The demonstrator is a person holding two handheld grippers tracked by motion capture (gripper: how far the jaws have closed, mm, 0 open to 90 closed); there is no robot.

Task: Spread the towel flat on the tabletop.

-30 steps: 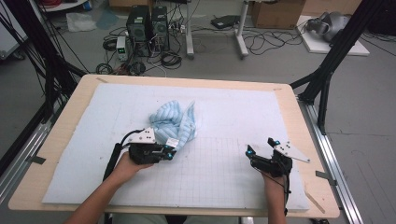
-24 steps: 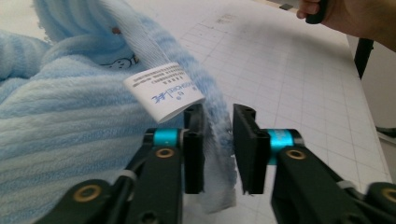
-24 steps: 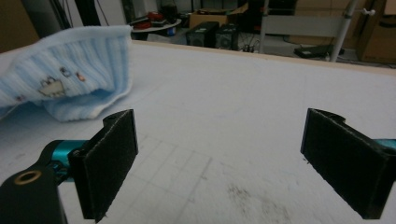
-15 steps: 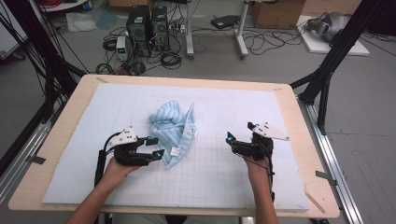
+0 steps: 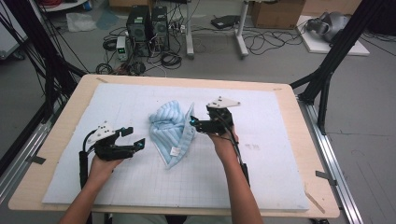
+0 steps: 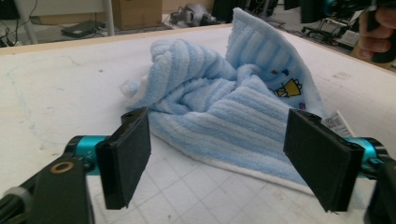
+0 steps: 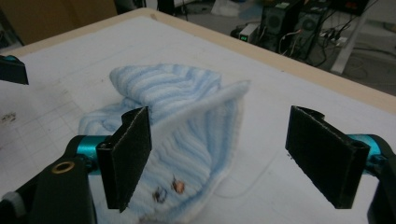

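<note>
The towel lay crumpled near the middle of the white mat, one flap standing up along its right side and a white-edged corner with a tag pointing toward me. My left gripper sat just left of that heap, apart from it, its fingers having just been opening and now spread wide, with nothing between them. In the left gripper view the towel's near hem ran across the gap beyond the pads, on bare mat.

My right gripper hovered at the raised flap's right edge, its fingers wide apart though they had just been closing a little; the flap's upper rim stood between them in the right gripper view, and I could not tell whether the left pad touched it.

Open mat stretched on all sides of the towel: a broad strip toward me, more to the far edge, and wide margins left and right before the table rim showed.
</note>
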